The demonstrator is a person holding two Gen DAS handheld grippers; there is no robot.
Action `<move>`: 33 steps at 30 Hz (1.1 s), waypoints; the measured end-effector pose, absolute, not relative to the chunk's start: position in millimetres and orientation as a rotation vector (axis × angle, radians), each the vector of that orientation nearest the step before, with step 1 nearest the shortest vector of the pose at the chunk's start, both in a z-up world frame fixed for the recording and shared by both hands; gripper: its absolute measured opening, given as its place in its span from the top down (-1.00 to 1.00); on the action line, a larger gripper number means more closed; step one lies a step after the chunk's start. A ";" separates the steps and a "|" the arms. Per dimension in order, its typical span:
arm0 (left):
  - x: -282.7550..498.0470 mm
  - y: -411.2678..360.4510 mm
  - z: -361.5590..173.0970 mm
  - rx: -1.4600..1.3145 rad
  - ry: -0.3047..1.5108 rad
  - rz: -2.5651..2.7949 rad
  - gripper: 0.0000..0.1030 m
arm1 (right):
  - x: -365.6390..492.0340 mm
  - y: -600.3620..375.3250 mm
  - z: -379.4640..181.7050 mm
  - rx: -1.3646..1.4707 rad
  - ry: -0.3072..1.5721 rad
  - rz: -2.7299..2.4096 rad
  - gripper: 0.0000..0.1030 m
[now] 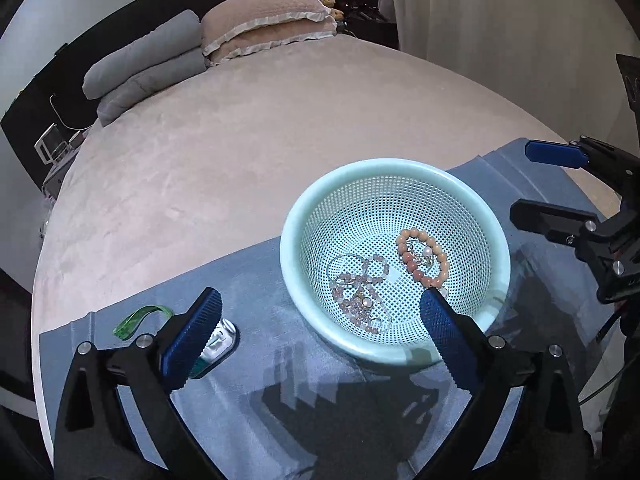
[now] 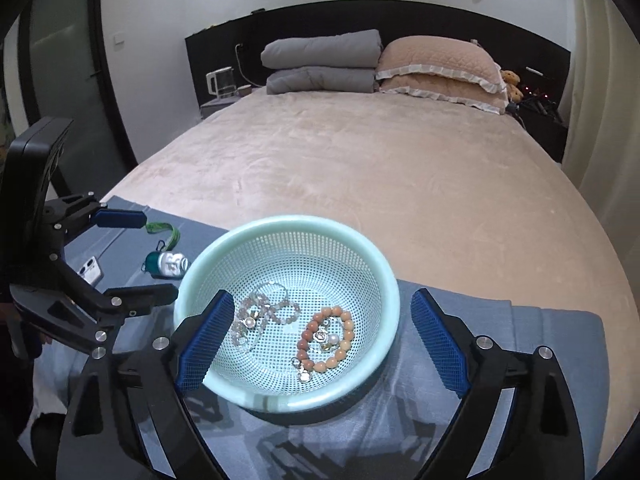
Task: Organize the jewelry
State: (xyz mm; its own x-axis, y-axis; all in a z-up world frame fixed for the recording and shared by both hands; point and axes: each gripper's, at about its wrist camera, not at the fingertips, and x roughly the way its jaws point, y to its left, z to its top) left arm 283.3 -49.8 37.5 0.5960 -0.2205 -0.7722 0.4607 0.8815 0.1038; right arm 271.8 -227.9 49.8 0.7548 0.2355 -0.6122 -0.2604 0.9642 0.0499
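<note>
Both grippers, left gripper (image 1: 318,330) and right gripper (image 2: 334,346), are hovering with fingers spread over the basket (image 2: 394,280); next, probably pinching the bead bracelet (image 2: 326,338).

The left gripper (image 1: 320,332) is hovering with its jaws spread wide, nothing lying between its blue ribbed pads (image 1: 192,332). Its black arms are fanning out toward the lower corners of its own wrist view. The right gripper (image 2: 322,346) is likewise gaping wide and holding nothing, its blue pads (image 2: 206,340) facing each other. Each gripper is showing in the other's view: the right (image 1: 540,184) at the far right edge, the left (image 2: 136,256) at the far left edge, both pointing inward.
</note>
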 end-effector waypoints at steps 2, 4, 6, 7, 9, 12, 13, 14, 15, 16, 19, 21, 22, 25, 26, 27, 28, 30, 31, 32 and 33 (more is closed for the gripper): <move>273.3 -42.7 44.8 0.296 0.832 -0.388 -0.89 | 259.9 -228.3 60.0 -0.040 0.635 0.254 -0.68; 260.7 -37.9 51.4 0.284 0.812 -0.387 -0.89 | 248.2 -227.4 68.2 -0.037 0.612 0.243 -0.70; 244.3 -36.2 57.3 0.275 0.791 -0.380 -0.89 | 236.2 -227.8 75.7 -0.029 0.588 0.234 -0.71; 239.4 -35.1 60.8 0.273 0.782 -0.382 -0.89 | 231.0 -228.3 78.7 -0.023 0.579 0.233 -0.72; 227.9 -34.1 67.3 0.270 0.765 -0.389 -0.89 | 221.4 -228.8 83.2 -0.015 0.561 0.223 -0.72; 206.8 -33.4 74.4 0.271 0.723 -0.391 -0.89 | 209.0 -230.0 85.5 0.008 0.547 0.203 -0.73; 199.1 -33.1 76.2 0.270 0.705 -0.392 -0.89 | 204.0 -230.4 85.1 0.020 0.547 0.201 -0.73; 190.9 -33.0 77.0 0.266 0.689 -0.393 -0.89 | 198.8 -230.4 84.4 0.026 0.548 0.201 -0.73; 183.2 -33.1 76.6 0.262 0.676 -0.393 -0.89 | 193.8 -230.6 83.5 0.031 0.547 0.198 -0.73; 175.7 -32.4 76.3 0.259 0.661 -0.387 -0.89 | 188.8 -231.0 82.9 0.033 0.544 0.194 -0.73; 161.4 -31.4 74.8 0.253 0.620 -0.361 -0.89 | 173.7 -230.4 78.3 0.047 0.531 0.189 -0.73; 151.7 -28.6 73.0 0.245 0.589 -0.322 -0.89 | 163.5 -230.2 73.3 0.051 0.525 0.183 -0.74; 146.1 -26.6 72.0 0.237 0.571 -0.305 -0.89 | 157.6 -230.4 70.1 0.054 0.518 0.175 -0.74; 126.4 -20.3 70.0 0.195 0.523 -0.266 -0.89 | 140.5 -231.2 58.7 0.081 0.502 0.150 -0.80; 120.4 -17.8 68.6 0.182 0.507 -0.260 -0.89 | 134.8 -231.2 53.5 0.096 0.496 0.143 -0.81; 114.3 -16.0 67.0 0.173 0.491 -0.256 -0.89 | 129.7 -231.6 47.9 0.108 0.495 0.137 -0.81; 109.0 -14.3 65.2 0.168 0.484 -0.254 -0.89 | 125.4 -232.1 41.0 0.117 0.498 0.131 -0.82; 100.7 -12.0 59.7 0.148 0.491 -0.269 -0.89 | 119.9 -232.4 27.5 0.132 0.514 0.113 -0.83; 97.1 -10.9 56.1 0.138 0.500 -0.291 -0.89 | 117.8 -231.5 20.7 0.134 0.528 0.106 -0.83; 94.1 -10.0 52.5 0.134 0.503 -0.301 -0.89 | 115.3 -230.7 13.3 0.135 0.541 0.103 -0.83; 90.6 -9.2 48.3 0.133 0.502 -0.293 -0.89 | 113.0 -229.9 7.1 0.135 0.548 0.101 -0.83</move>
